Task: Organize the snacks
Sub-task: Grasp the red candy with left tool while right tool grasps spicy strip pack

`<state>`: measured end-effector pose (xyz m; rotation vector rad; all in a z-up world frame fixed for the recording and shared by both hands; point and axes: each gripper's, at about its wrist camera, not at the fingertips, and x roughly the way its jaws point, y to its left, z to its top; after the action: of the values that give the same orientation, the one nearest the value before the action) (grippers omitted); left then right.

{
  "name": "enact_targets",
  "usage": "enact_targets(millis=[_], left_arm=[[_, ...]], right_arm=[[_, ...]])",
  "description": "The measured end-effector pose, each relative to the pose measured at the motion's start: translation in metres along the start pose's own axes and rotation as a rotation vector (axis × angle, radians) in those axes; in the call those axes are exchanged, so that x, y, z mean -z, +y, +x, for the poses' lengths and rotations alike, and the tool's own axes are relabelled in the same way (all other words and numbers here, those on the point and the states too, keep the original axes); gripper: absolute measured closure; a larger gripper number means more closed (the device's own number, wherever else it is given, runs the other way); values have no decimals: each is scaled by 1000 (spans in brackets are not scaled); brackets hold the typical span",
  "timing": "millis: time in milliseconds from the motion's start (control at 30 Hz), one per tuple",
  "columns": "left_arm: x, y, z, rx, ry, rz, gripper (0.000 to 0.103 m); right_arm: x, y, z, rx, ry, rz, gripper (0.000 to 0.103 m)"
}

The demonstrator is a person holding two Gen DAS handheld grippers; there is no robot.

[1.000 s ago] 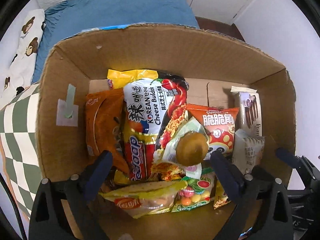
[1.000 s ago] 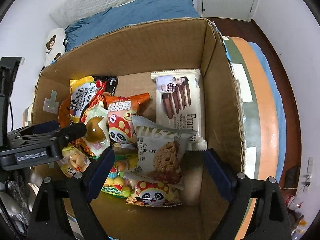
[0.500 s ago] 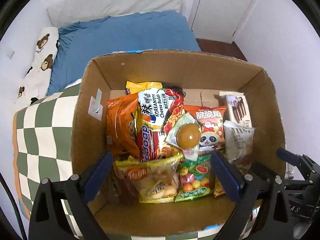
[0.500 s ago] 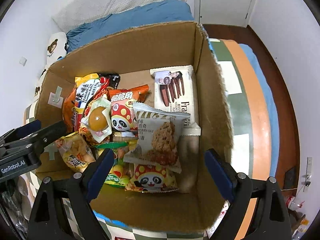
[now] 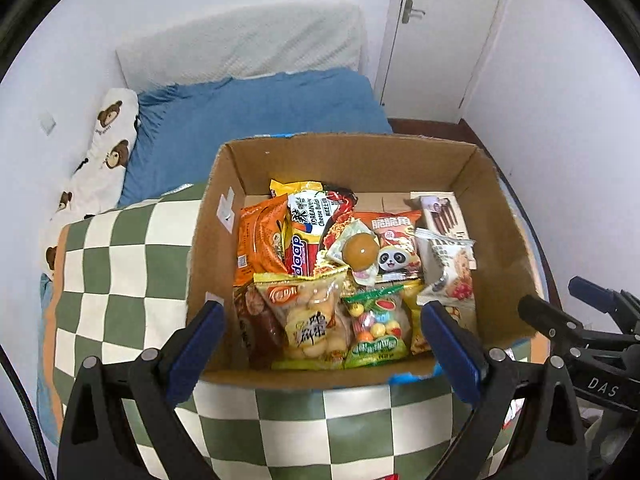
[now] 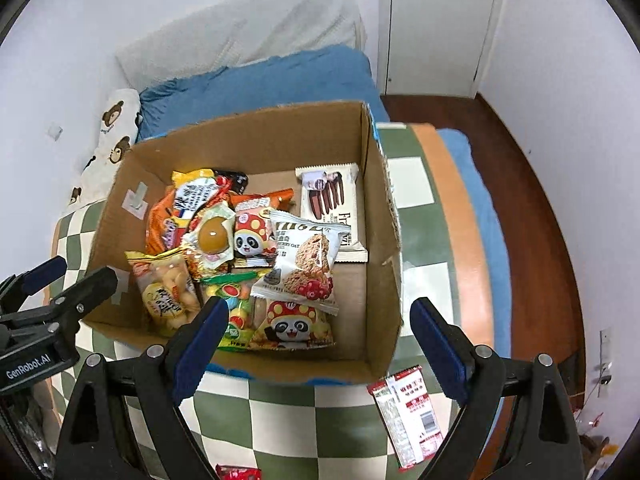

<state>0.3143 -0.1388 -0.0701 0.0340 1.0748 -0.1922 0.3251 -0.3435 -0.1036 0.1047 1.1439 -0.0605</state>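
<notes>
A cardboard box (image 5: 208, 248) (image 6: 384, 208) stands on a green-and-white checked cover and holds several snack packs. Among them are a noodle pack (image 5: 312, 216), a yellow chip bag (image 5: 312, 320) (image 6: 166, 292), a candy bag (image 5: 374, 328), an oat cookie pack (image 6: 304, 264) and a chocolate stick pack (image 6: 332, 204). My left gripper (image 5: 320, 344) hangs above the box's near wall, open and empty. My right gripper (image 6: 318, 344) hangs open over the box's near right corner with nothing between its fingers. A red-and-white snack pack (image 6: 404, 412) lies outside the box on the cover.
The checked cover (image 5: 120, 264) (image 6: 320, 420) spreads around the box. Behind it lie a blue bedsheet (image 5: 248, 108) and a bear-print pillow (image 5: 104, 152). A white door (image 5: 444, 32) and wooden floor (image 6: 532, 184) are at the back right. A red wrapper (image 6: 236, 472) peeks at the bottom edge.
Both grippers have risen and drawn back out of the box, so the whole box and the cover around it have come into view. Both stay open and empty.
</notes>
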Motion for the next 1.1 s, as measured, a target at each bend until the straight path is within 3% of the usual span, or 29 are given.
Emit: enact_targets(millis=[533, 967, 1100], left_arm=[[48, -6, -102, -17, -177, -6, 3], [79, -11, -137, -61, -233, -10, 3], [83, -12, -141, -51, -237, -14, 0]], right_arm=[[59, 15, -114, 10, -208, -36, 8], [90, 22, -169, 2, -300, -47, 8], [96, 20, -176, -13, -307, -39, 3]])
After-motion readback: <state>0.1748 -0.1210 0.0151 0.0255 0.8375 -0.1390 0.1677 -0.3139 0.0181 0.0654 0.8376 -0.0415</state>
